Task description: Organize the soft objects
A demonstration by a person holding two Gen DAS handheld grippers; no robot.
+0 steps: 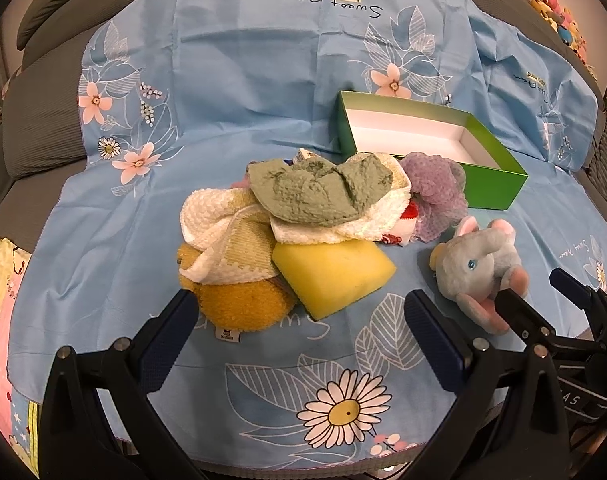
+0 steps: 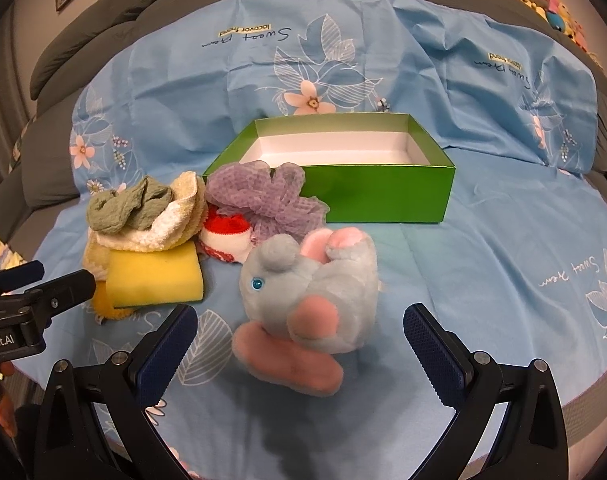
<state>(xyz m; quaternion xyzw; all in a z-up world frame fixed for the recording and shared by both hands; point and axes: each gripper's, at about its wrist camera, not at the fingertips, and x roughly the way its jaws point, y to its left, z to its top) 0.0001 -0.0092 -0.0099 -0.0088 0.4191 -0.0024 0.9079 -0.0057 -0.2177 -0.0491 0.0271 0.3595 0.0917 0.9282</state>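
Plush elephant (image 2: 309,304) lies between the wide-spread right gripper (image 2: 301,340); left gripper (image 1: 299,328) also gapes wide.

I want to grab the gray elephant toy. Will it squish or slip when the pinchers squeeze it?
The plush elephant looks fuzzy and stuffed, so it will probably squish, not slip. Its floppy pink ear would likely dangle. It seems light, and the open right gripper looks wide enough for it.
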